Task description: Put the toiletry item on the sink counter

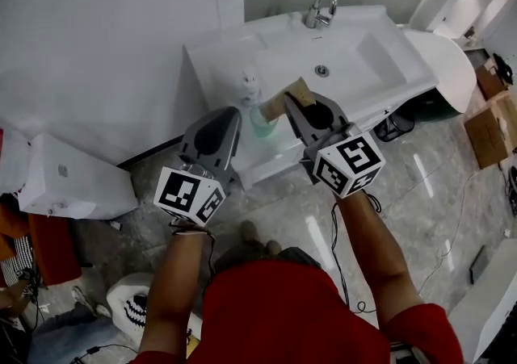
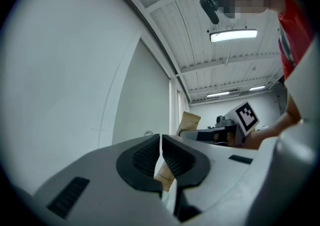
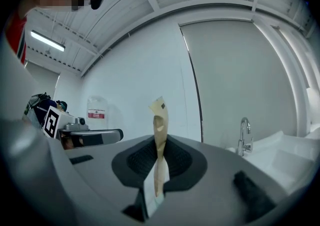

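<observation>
The toiletry item is a flat tan paper packet (image 1: 289, 98). My right gripper (image 1: 296, 106) is shut on it, and it sticks up between the pads in the right gripper view (image 3: 159, 120). It hangs over the front edge of the white sink counter (image 1: 218, 60). My left gripper (image 1: 233, 115) is just to its left with its jaws shut and nothing between them (image 2: 160, 156); the packet (image 2: 188, 121) shows behind them. A pale green object (image 1: 262, 122) sits by the packet's lower end; I cannot tell if they are joined.
A chrome faucet (image 1: 321, 6) stands behind the basin (image 1: 355, 56). A white dispenser (image 1: 250, 84) is on the counter's left part. A white box (image 1: 73, 181) lies on the floor at the left. Cardboard boxes (image 1: 493, 128) and cables are at the right.
</observation>
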Available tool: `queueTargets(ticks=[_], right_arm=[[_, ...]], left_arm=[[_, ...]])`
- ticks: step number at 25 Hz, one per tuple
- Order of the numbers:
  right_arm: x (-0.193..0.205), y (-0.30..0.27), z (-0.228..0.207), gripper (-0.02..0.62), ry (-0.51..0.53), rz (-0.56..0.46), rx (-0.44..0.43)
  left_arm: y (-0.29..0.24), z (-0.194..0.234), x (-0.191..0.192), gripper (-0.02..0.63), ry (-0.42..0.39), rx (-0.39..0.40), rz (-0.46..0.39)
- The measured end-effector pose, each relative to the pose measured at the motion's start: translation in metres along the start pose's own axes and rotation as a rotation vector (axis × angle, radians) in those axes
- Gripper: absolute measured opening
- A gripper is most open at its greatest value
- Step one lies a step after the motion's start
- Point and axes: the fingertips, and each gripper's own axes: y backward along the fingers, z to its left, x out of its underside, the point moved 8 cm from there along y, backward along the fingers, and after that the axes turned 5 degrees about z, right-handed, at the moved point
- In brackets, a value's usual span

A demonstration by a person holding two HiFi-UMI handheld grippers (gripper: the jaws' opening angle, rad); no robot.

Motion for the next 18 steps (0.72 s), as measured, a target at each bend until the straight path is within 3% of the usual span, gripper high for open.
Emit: queueTargets(ticks=[8,18], right_arm=[[0.025,-0.025,-0.009,0.048,0.028,0.050,0.031],[0.062,-0.049,-0.022,0.048,0.023,0.158,-0.011]], left_arm=[[-0.026,0.025,0.022,0.029,0.018,0.016,0.014],[-0.045,0.030,0.039,0.029,0.024,-0.016,0.052]])
